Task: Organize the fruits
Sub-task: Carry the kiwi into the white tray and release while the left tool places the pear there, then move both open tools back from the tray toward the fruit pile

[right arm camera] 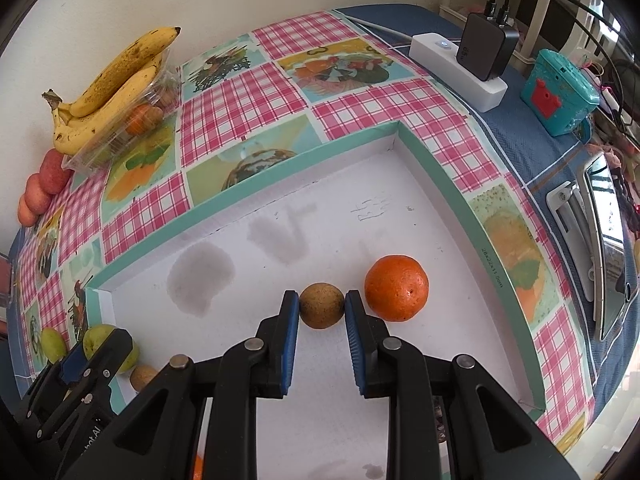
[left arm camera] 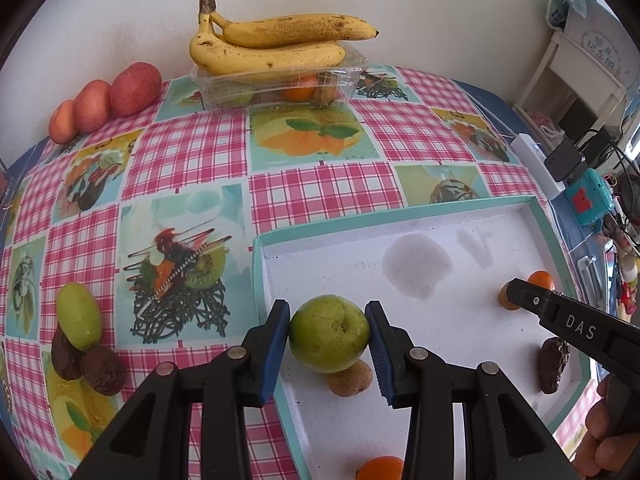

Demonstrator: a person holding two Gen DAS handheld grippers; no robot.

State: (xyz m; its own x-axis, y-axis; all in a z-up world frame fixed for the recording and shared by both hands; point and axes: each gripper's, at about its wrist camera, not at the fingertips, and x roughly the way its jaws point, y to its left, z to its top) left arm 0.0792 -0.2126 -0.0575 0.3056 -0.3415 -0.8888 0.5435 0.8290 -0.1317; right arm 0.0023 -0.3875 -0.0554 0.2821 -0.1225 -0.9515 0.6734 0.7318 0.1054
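Left gripper (left arm camera: 329, 334), lower centre of frame, has its blue pads closed on a green apple (left arm camera: 329, 333) over the white tray (left arm camera: 460, 216). Right gripper (right arm camera: 322, 312) pinches a small brown fruit (right arm camera: 322, 305) beside an orange (right arm camera: 396, 288). Both fruits are judged firm, smooth, round and prone to roll; grip across the widest part.

We've got a plain cream wall (left arm camera: 420, 8) across the top, a white shelf unit (left arm camera: 576, 76) tucked upper right, and daylight glaring off the table's (right arm camera: 256, 96) checkered cloth.
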